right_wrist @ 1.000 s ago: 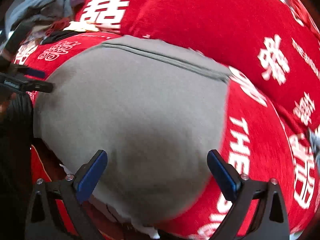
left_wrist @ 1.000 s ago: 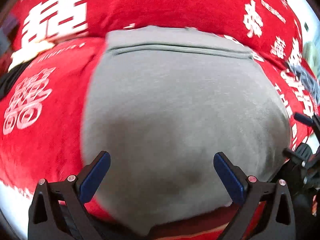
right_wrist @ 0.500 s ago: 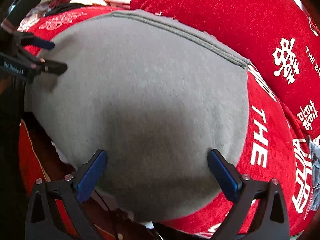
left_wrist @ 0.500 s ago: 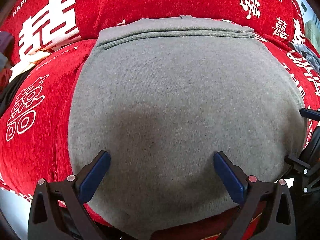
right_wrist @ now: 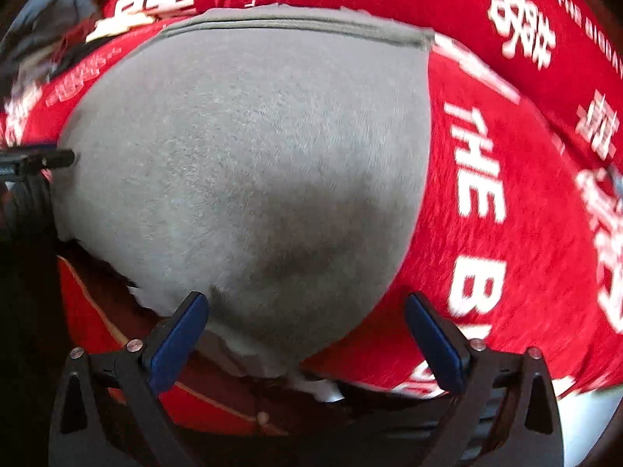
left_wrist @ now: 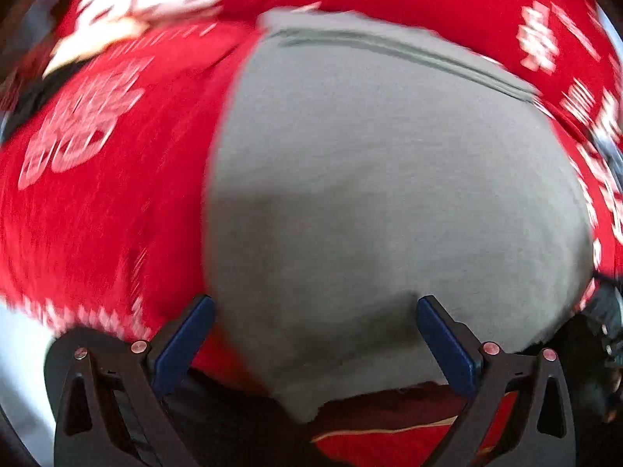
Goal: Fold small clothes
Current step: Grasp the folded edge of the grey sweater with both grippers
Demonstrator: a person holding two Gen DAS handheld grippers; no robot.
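Observation:
A grey garment (left_wrist: 389, 175) (right_wrist: 253, 136) lies flat on a red cloth (left_wrist: 97, 214) (right_wrist: 525, 233) printed with white characters; its hem band is on the far side. My left gripper (left_wrist: 314, 303) hangs open just over the garment's near left corner, grey fabric below the gap and the pads off it. My right gripper (right_wrist: 305, 299) is over the near right corner, its jaws still wide but closing, with the rounded corner of the garment between them and not pressed. Each gripper shows at the edge of the other's view: the left gripper (right_wrist: 39, 159), the right gripper (left_wrist: 607, 311).
A heap of other clothes (right_wrist: 50, 7) lies at the far left, with a cream piece (left_wrist: 89, 46) beside it. A blue-grey item (right_wrist: 615, 179) sits at the right edge. The red cloth hangs over the near edge (left_wrist: 350, 443).
Both grippers have come closer to the garment and rolled. The left now sits over its near left corner, the right over its near right corner. Both views are motion-blurred.

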